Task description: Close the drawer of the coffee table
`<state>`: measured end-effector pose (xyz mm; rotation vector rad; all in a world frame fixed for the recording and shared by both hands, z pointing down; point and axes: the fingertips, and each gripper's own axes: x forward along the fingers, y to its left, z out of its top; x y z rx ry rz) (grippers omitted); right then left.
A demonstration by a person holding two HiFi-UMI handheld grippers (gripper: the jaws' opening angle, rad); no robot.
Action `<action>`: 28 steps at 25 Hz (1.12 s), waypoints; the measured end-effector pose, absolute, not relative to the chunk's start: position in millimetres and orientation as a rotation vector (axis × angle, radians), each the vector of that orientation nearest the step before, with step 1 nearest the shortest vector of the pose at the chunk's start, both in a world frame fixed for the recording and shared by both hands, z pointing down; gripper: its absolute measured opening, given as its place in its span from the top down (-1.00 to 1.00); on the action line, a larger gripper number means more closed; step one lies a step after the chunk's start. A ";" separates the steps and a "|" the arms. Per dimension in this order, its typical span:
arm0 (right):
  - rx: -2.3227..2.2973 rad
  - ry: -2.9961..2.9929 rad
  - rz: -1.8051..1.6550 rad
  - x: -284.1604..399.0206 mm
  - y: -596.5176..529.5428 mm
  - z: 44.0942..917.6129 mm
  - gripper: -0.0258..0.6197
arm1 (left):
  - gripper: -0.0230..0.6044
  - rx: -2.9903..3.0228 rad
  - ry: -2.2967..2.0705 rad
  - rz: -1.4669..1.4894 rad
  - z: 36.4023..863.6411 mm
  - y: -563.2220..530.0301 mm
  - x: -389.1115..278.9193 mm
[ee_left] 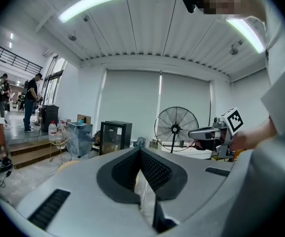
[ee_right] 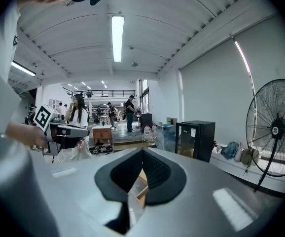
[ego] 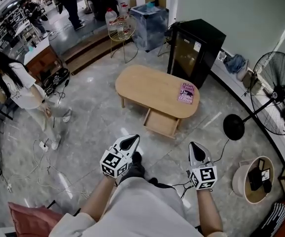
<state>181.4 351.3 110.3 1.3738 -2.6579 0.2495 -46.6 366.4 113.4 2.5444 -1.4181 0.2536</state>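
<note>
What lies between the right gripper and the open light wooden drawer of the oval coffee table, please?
Only bare, glossy grey floor, as the head view shows.

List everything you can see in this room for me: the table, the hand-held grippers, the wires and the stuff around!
Surface: wooden coffee table, top mostly bare.
Job's things: drawer pulled out on the near side, looks empty.
Clutter: pink book at the table's right end.
Grippers: left hand-held gripper and right hand-held gripper both shut, empty, not touching the drawer.
Cables: loose cables on the floor at the left.
Surroundings: black cabinet behind the table, standing fan at right, person at left.
</note>
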 end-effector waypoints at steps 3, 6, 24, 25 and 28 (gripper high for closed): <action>1.374 -2.641 0.236 177.0 336.4 113.7 0.89 | 0.91 2.556 -1.398 0.254 116.6 347.4 -47.8; 1.395 -2.619 0.246 172.6 317.5 118.5 0.89 | 0.90 2.571 -1.369 0.246 118.6 323.2 -51.8; 1.555 -2.464 0.314 104.6 162.7 130.2 0.89 | 0.90 2.627 -1.103 0.278 138.2 139.1 -117.9; 1.567 -2.454 0.315 100.3 155.7 131.2 0.89 | 0.90 2.631 -1.086 0.280 140.6 130.2 -121.8; 1.603 -2.425 0.322 89.5 137.6 135.4 0.89 | 0.91 2.649 -1.039 0.285 147.3 106.2 -130.9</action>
